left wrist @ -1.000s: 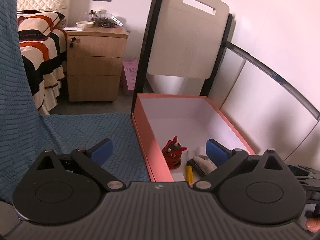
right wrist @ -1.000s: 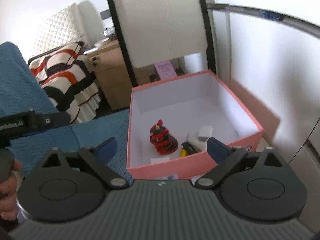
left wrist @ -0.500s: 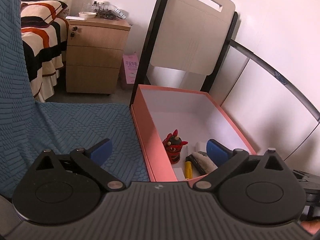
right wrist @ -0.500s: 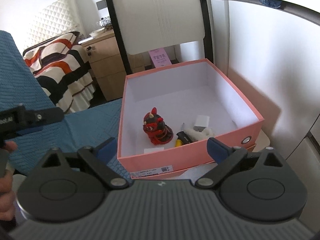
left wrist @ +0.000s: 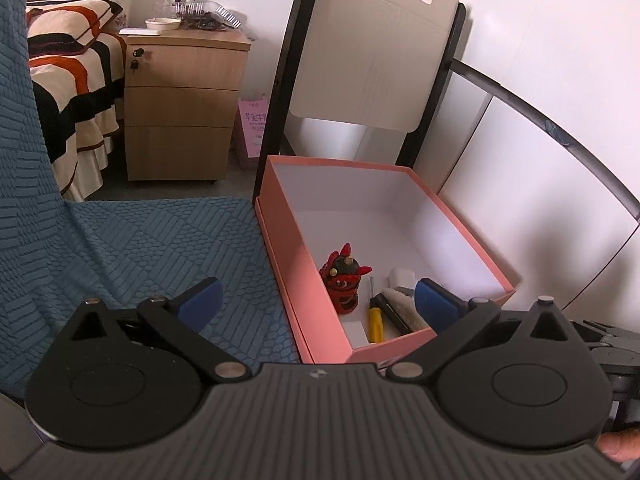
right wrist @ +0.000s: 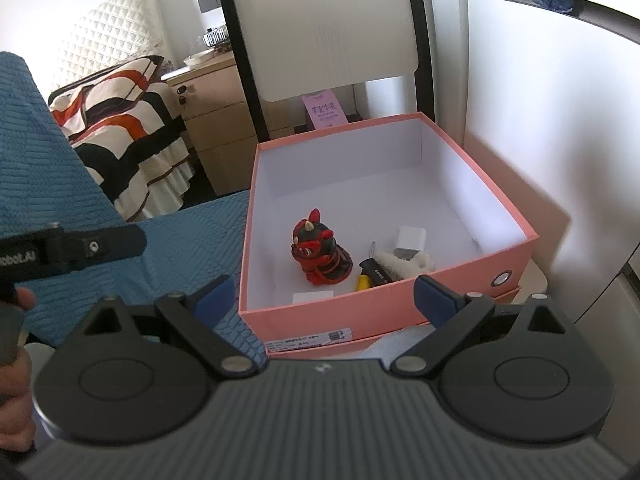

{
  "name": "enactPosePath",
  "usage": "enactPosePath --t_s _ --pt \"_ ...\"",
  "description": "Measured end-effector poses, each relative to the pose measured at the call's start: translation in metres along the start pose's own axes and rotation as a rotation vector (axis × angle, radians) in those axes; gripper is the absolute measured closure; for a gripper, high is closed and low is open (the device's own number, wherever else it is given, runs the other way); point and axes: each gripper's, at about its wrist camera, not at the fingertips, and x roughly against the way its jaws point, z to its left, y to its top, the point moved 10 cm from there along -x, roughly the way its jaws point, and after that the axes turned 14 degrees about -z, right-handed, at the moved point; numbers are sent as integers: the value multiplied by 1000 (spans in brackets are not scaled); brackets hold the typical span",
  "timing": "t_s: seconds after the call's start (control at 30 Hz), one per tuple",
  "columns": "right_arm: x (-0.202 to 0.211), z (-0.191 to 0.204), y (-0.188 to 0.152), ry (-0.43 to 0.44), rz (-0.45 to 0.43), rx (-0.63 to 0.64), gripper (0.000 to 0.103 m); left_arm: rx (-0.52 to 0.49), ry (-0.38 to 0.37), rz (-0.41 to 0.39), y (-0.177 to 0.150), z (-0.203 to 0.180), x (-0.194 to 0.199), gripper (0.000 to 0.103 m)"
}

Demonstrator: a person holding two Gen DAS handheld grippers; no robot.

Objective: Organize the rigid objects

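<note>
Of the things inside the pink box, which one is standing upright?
The red and black toy figure, near the left wall of the pink box. The yellow screwdriver and the brush beside it lie flat on the floor of the box.

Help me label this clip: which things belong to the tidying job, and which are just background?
Job: pink box, red figurine, screwdriver, brush, white block.
Background: chair, nightstand, bed, blue cover.
</note>
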Motion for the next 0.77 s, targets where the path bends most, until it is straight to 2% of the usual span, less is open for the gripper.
enactPosePath --t_s 0.77 --pt "0 1 -6 -5 26 9 5 -7 3 4 -3 0 0 0"
